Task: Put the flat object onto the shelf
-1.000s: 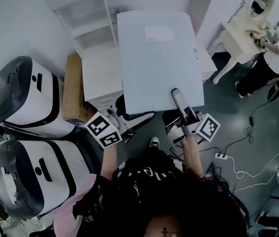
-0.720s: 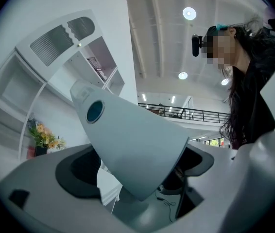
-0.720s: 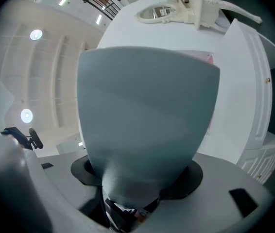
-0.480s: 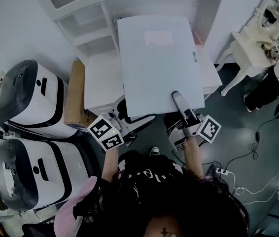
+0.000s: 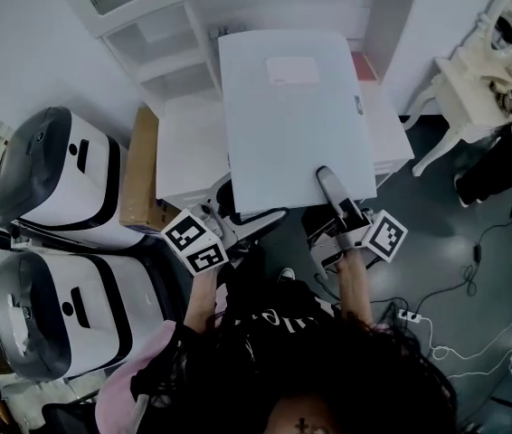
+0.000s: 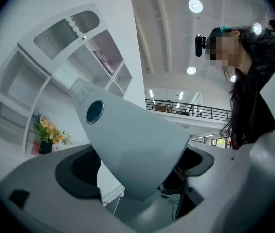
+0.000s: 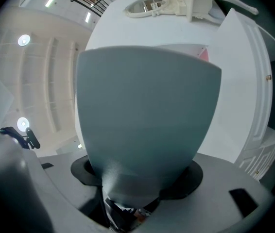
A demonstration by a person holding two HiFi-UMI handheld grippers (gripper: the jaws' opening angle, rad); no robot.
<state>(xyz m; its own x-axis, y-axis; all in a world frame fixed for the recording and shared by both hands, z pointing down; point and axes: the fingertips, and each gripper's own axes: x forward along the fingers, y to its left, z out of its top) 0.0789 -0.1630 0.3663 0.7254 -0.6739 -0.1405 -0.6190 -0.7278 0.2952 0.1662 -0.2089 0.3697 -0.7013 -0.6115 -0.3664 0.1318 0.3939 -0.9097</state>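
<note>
Two grippers clamp one flat folder [image 5: 288, 125] | left gripper [image 5: 238, 213] on near-left corner, right gripper [image 5: 328, 186] on near edge | folder level above white shelf [image 5: 170, 57], barely shifted since a second ago | judged mid-carry, not yet set down

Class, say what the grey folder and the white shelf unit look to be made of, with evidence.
Folder: likely plastic or coated card, matte pale grey; flat though held at one edge. Shelf unit: seemingly painted board, smooth white, thin square-edged panels.
</note>
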